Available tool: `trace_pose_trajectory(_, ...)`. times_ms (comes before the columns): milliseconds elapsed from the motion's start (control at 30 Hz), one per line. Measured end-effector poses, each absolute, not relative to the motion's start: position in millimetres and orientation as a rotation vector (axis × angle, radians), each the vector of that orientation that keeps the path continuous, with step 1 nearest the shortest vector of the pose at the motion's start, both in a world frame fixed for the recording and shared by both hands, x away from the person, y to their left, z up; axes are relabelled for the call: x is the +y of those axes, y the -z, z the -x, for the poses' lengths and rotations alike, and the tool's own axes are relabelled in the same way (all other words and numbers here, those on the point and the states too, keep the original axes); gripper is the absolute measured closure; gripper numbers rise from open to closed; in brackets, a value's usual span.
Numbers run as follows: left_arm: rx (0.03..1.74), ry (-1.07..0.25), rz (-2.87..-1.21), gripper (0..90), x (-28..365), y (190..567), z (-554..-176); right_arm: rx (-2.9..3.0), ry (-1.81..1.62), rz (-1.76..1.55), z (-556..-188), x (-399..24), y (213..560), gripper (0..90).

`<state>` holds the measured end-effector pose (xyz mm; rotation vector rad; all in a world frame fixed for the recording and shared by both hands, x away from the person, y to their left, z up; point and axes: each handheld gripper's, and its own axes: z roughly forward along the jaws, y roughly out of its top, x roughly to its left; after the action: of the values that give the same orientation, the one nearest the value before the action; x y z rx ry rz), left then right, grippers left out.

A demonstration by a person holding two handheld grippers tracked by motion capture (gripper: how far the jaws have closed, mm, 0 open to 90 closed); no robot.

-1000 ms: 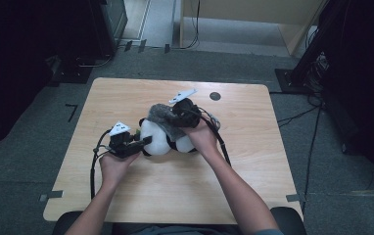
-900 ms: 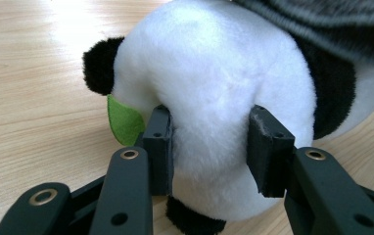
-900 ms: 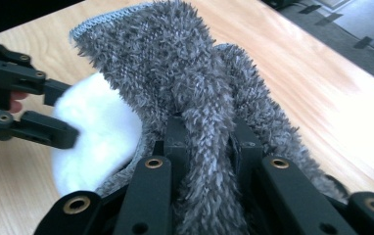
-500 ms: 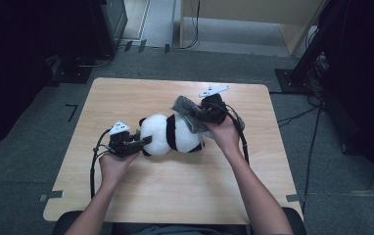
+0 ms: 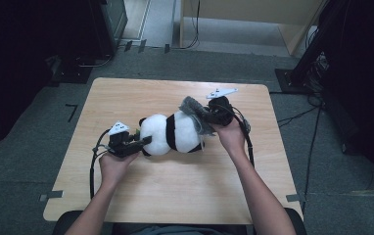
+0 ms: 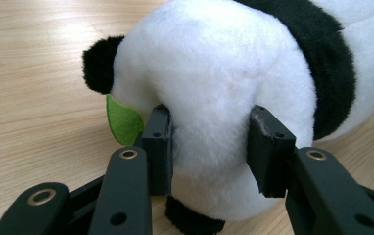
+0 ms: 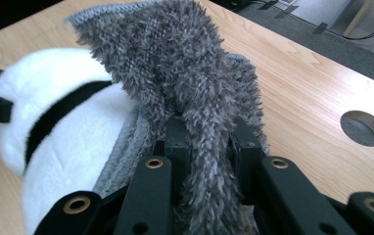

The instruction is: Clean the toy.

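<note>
A black-and-white plush panda lies on its side in the middle of the wooden table. My left gripper is shut on the panda's white head end, with the plush squeezed between both jaws; a green patch and a black ear show beside the left jaw. My right gripper is shut on a fuzzy grey cloth, lifted off the panda's far end. The cloth still drapes against the panda's body.
A round cable hole is cut in the table near the far right. Black cables trail from both grippers across the tabletop. Dark equipment and floor cables surround the table.
The right gripper has pulled the grey cloth off the panda toward the right and far side, uncovering the plush. The left gripper has held the panda's head in place.
</note>
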<state>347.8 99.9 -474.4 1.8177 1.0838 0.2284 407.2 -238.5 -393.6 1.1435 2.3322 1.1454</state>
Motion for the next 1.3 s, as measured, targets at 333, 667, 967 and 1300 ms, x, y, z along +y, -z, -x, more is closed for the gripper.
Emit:
trace_pose_trajectory(333, 1.088, -0.231, -1.813, 57.5, 100, 474, -347, 2.356, -1.233, -1.068, -401, -213, 368, 76.1)
trace_pose_trajectory(667, 1.089, -0.228, -1.812, 57.5, 100, 474, -347, 2.449, -1.240, -0.966, -401, -159, 372, 76.0)
trace_pose_trajectory(967, 1.089, -0.233, -1.815, 57.5, 99, 473, -347, 2.526, -1.185, -0.888, -399, -112, 386, 75.9)
trace_pose_trajectory(1300, 1.092, -0.250, -1.823, 57.5, 98, 472, -346, 2.548, -1.173, -0.874, -400, -106, 406, 75.5)
